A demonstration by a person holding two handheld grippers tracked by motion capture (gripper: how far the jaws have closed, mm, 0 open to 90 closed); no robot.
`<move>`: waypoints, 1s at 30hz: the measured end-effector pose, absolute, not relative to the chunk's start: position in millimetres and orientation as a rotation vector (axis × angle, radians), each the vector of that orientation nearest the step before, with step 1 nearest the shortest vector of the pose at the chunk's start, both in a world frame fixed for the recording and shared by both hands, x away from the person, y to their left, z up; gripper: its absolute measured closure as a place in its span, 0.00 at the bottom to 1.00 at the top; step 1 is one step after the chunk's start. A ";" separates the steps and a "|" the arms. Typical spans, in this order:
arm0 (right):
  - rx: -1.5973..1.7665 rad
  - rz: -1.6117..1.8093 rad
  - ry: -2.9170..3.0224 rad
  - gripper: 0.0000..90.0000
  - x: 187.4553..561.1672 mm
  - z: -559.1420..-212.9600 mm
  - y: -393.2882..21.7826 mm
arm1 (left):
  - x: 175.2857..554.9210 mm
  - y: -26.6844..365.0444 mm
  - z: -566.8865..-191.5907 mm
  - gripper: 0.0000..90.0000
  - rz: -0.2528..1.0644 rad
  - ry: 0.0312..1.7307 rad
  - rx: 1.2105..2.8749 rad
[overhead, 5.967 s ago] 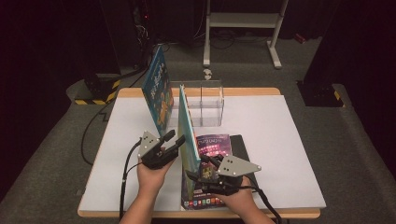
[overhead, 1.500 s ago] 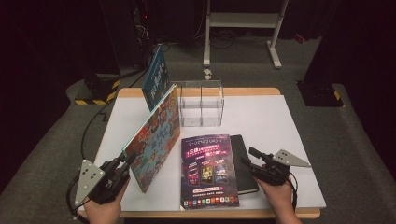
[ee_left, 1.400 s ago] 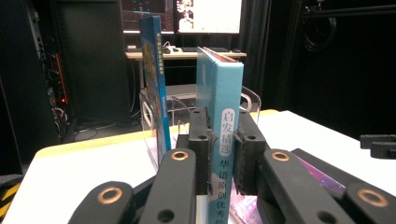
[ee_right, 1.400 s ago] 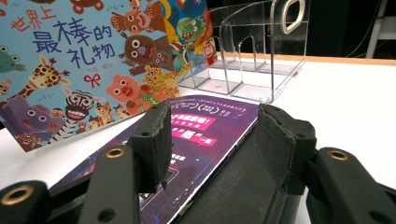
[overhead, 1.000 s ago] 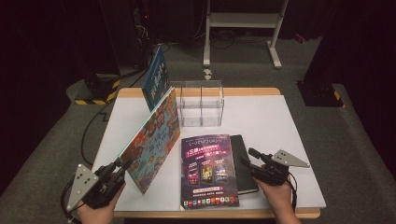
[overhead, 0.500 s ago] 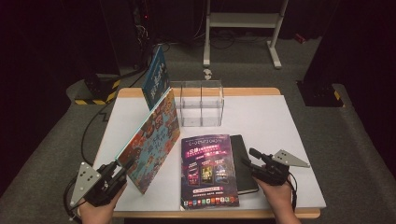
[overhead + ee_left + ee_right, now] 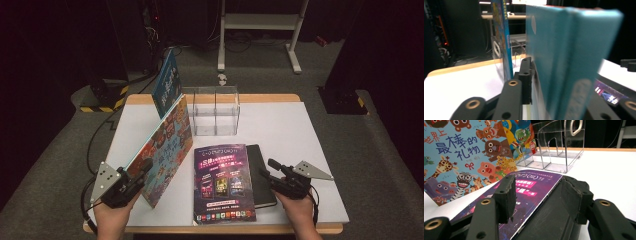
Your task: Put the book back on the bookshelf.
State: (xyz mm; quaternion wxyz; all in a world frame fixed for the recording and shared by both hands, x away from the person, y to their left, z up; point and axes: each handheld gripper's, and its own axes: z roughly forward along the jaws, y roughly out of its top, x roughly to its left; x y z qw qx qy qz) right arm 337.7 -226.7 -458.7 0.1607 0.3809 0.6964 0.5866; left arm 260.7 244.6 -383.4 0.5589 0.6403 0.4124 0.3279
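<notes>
Your left gripper (image 7: 142,167) clamps the picture book (image 7: 167,147), tilted on edge near the worktop's (image 7: 280,125) left edge; its jaws have just eased slightly. One book (image 7: 166,87) already leans beside the clear rack (image 7: 214,111) at the far edge. The magazine (image 7: 222,182) and black notebook (image 7: 261,175) remain flat; your right gripper (image 7: 266,169) hangs half-open, empty, above them.

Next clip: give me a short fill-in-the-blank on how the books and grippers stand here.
1. The left gripper grips the tilted ____ picture book.
2. The purple magazine lies flat, partly over a ____ notebook.
3. The right gripper has ____ jaws above that notebook.
4. Behind the magazine stands a clear ____.

Missing words: animal; black; open; organizer
</notes>
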 end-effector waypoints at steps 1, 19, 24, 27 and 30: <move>1.086 1.675 1.991 0.51 337.6 -458.9 -226.3 | 262.1 244.5 -382.7 0.81 0.765 0.973 1.509; 1.074 1.670 2.000 0.51 335.8 -459.2 -222.5 | 267.9 233.0 -369.2 0.86 0.844 1.024 1.550; 1.068 1.673 2.004 0.51 335.6 -459.3 -221.8 | 268.3 231.2 -368.2 0.89 0.837 1.033 1.546; 1.068 1.678 2.002 0.51 335.5 -458.9 -221.8 | 269.4 231.8 -368.2 0.90 0.834 1.031 1.538; 1.070 1.685 1.999 0.51 335.5 -458.4 -221.6 | 272.4 231.0 -366.9 0.90 0.840 1.033 1.512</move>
